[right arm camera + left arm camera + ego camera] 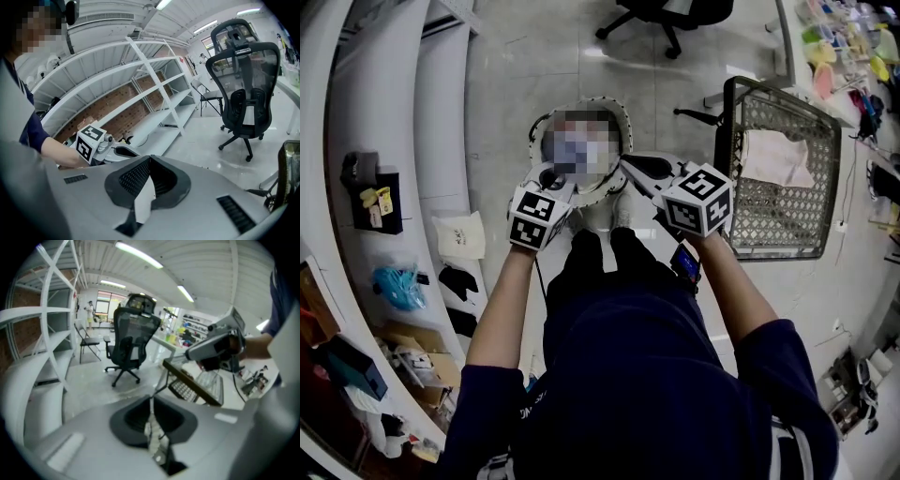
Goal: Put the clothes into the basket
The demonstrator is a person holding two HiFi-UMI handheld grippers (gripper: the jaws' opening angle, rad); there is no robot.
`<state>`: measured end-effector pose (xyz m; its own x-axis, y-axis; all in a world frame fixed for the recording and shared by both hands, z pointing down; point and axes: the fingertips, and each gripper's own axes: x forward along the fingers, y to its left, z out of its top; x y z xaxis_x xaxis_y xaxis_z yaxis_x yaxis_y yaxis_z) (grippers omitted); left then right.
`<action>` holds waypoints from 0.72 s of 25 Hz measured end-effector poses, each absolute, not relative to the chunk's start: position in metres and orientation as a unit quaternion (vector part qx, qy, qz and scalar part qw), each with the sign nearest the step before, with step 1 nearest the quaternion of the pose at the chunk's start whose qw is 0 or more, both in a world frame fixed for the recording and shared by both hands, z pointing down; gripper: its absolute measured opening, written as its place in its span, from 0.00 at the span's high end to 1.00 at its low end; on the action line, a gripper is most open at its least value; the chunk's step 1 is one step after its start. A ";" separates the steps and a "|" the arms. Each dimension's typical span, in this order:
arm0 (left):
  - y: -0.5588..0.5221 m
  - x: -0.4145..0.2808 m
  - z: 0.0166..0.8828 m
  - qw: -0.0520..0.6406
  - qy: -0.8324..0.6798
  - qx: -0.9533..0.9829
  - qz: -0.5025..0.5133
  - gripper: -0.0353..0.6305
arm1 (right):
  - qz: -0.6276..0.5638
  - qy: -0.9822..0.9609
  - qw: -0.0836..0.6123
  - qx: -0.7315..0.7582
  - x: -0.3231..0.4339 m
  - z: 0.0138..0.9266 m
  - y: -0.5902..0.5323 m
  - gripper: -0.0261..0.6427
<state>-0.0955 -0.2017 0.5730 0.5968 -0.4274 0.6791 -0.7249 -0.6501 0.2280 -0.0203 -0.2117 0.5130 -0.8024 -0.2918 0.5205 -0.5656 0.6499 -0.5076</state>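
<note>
While I hold both tools up in front of me, the white shelving (394, 112) runs well off to the outer side of my left gripper (151, 413). The wire basket (825, 131) stands near the outer side of my right gripper (149, 173). One pale cloth (776, 155) lies inside the basket, so I judge that part of the job done. On the shelving I see a pale bundle (459, 234) and something blue (398, 286). They may be clothes, though I cannot tell. Both pairs of jaws are pressed fully together and grip nothing, and the two tools point across each other, tips close. I take this as a pause between picks. The next move calls for finding a garment, spreading one pair of jaws, and reaching well away from here to take it.
</note>
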 end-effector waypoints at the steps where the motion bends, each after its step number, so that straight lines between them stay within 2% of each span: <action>1: -0.201 -0.096 0.567 0.248 -0.339 0.859 0.291 0.93 | 0.339 -0.887 0.198 0.242 -0.020 0.510 -0.210 0.95; 18: -0.179 -0.102 0.435 0.192 -0.381 0.885 0.186 0.94 | 0.265 -0.929 0.121 0.229 -0.030 0.405 -0.202 0.95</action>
